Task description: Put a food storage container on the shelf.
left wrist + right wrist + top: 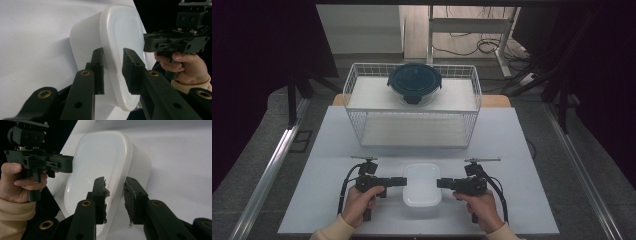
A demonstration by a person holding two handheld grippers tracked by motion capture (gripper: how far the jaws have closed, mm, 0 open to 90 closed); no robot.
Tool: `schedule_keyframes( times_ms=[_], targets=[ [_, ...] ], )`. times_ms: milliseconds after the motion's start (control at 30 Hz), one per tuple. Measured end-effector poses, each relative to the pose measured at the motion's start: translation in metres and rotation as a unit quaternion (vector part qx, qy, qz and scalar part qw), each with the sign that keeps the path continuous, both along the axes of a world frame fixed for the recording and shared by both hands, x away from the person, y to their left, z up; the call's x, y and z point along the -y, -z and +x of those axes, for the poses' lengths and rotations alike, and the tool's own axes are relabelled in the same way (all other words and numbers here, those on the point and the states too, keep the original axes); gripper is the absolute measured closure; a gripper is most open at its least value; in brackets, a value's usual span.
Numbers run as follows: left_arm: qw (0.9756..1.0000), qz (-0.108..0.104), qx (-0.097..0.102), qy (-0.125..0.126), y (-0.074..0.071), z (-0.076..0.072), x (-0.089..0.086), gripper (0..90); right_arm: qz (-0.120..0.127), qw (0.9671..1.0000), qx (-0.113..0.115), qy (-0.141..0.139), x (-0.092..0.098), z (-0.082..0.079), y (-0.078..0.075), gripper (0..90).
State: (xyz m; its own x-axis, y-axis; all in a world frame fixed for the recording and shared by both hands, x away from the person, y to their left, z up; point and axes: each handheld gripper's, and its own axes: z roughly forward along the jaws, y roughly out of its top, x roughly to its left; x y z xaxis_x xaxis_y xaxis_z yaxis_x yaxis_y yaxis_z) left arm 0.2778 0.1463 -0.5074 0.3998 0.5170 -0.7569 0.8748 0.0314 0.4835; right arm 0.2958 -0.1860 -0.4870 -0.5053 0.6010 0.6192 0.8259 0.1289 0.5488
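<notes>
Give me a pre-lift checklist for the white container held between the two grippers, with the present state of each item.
1. Left gripper straddles the rim of the white container: ok, one jaw stands on each side of it.
2. Right gripper straddles the opposite rim: ok.
3. Pads pressing firmly on both rims: cannot tell; gaps seem to remain.
4. Right gripper's pads sound: not ok, their edges look torn and ragged.
5. Container flat on the table: ok in the high view.
6. Wire basket has room: ok on the bare lower level; the dark lidded bowl sits on the upper shelf.
</notes>
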Motion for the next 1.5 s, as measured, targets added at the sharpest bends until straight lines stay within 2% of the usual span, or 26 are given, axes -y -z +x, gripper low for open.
schedule_keyframes(
  times_ms=[267,433,567,767,1167,1333,1500],
  targets=[
    [0.9996,0.002,0.026,-0.002,-0.010,-0.006,-0.003,78.6,0.005,0.9998,0.021,0.000,0.001,-0.006,-0.006,77.4],
    [0.9986,0.024,0.047,-0.002,-0.015,-0.010,-0.002,79.5,-0.001,0.9992,0.039,-0.005,-0.001,-0.009,-0.010,78.8],
    [0.9986,0.017,0.050,0.000,-0.017,-0.010,-0.003,79.6,-0.001,0.9990,0.045,-0.007,-0.001,-0.010,-0.012,78.8],
    [0.9977,0.018,0.066,0.002,-0.025,-0.013,-0.004,79.7,0.002,0.9982,0.059,-0.010,-0.001,-0.012,-0.019,78.8],
    [0.9942,0.020,0.105,0.001,-0.049,-0.023,-0.007,79.8,-0.001,0.9942,0.106,-0.020,-0.004,-0.021,-0.041,78.7],
    [0.9926,0.022,0.119,0.000,-0.057,-0.024,-0.009,79.9,0.000,0.9924,0.121,-0.025,-0.005,-0.020,-0.049,78.7],
    [0.9920,0.021,0.124,-0.001,-0.061,-0.022,-0.013,79.9,0.000,0.9917,0.126,-0.027,-0.009,-0.017,-0.054,78.7]
  ],
)
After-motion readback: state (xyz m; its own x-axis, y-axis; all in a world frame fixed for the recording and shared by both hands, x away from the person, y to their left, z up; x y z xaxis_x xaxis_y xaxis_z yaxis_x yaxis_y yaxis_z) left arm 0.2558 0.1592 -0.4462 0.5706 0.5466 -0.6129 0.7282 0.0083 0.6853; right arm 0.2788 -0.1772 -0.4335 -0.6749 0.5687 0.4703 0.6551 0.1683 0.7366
